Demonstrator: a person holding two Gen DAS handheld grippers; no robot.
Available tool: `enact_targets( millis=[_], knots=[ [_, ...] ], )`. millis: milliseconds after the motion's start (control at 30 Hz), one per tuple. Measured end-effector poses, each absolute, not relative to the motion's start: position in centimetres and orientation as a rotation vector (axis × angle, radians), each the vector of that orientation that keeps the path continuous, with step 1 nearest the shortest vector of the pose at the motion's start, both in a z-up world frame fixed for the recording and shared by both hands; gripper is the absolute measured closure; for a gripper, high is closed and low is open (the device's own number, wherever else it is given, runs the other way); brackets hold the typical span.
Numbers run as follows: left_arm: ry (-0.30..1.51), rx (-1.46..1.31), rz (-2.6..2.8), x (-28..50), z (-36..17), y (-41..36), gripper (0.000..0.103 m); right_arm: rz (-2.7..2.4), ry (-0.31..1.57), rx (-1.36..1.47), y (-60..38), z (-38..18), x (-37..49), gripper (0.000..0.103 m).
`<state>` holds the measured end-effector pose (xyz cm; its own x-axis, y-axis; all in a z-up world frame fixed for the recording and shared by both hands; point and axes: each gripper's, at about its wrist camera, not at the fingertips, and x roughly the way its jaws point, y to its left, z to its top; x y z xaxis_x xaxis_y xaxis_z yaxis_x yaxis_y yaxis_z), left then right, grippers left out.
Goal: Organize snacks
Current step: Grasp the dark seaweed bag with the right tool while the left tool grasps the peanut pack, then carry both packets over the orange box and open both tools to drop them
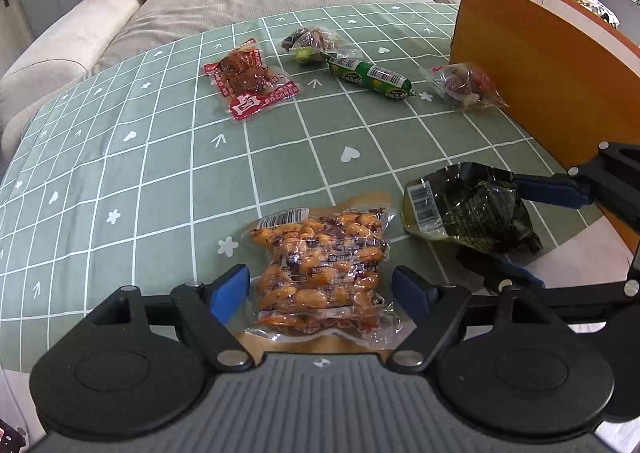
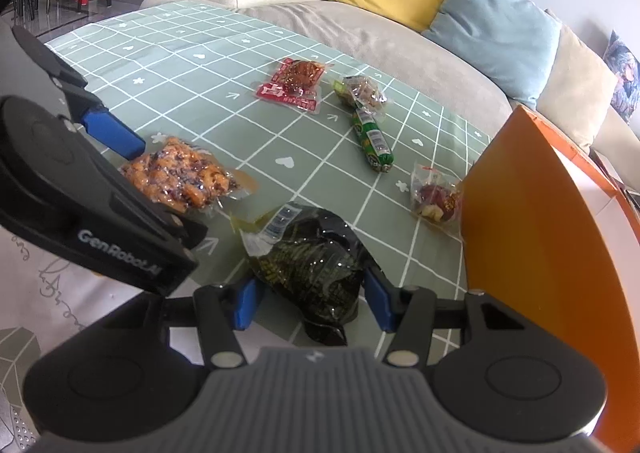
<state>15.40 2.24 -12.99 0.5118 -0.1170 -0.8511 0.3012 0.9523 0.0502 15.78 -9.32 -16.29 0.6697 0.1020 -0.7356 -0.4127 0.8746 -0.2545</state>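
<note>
Item 1. My left gripper (image 1: 320,285): blue-padded jaws stood apart, one either side of the clear vacuum-sealed packet of orange peanuts (image 1: 320,261), which lay flat on the green grid-patterned tablecloth (image 1: 120,173). Whether the pads touched the film, I could not tell; I judged the straddle to be preparation for a pinch.

Item 2. My right gripper (image 2: 312,303): jaws likewise apart, flanking the crumpled dark green foil pouch with a barcode label (image 2: 312,261). The pouch rested on the cloth, near the table's front edge.

Item 3. Orange cardboard box (image 2: 540,233), upright at the right, beside the pouch. I judged it the likely destination, hence both grips starting on the nearest goods.

Item 4. Small clear packet of red and pale pieces (image 2: 434,199), just beside the box wall.

Item 5. Green sausage-shaped tube (image 1: 370,78), mid-table, its end touching a clear packet of brown pieces (image 1: 310,41).

Item 6. Red-printed packet of dark braised meat (image 1: 248,81), furthest left of the far row, well apart from both grippers.
</note>
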Motion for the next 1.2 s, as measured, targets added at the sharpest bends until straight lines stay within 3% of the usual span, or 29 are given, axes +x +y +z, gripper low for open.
enact_targets(
  millis=[200, 667, 1200],
  knots=[
    [1.004, 0.153, -0.261, 15.7, -13.3, 2.6, 0.008, 0.311, 0.777, -0.439, -9.1, -16.3, 15.8, 0.051],
    [1.022, 0.156, -0.274, 15.7, -13.1, 2.1, 0.019, 0.315, 0.793, -0.441, -9.1, -16.0, 15.9, 0.057],
    [1.102, 0.155, -0.217, 14.5, -11.4, 2.4, 0.019, 0.316, 0.900, -0.374, -10.0, -14.8, 16.2, 0.060]
  ],
)
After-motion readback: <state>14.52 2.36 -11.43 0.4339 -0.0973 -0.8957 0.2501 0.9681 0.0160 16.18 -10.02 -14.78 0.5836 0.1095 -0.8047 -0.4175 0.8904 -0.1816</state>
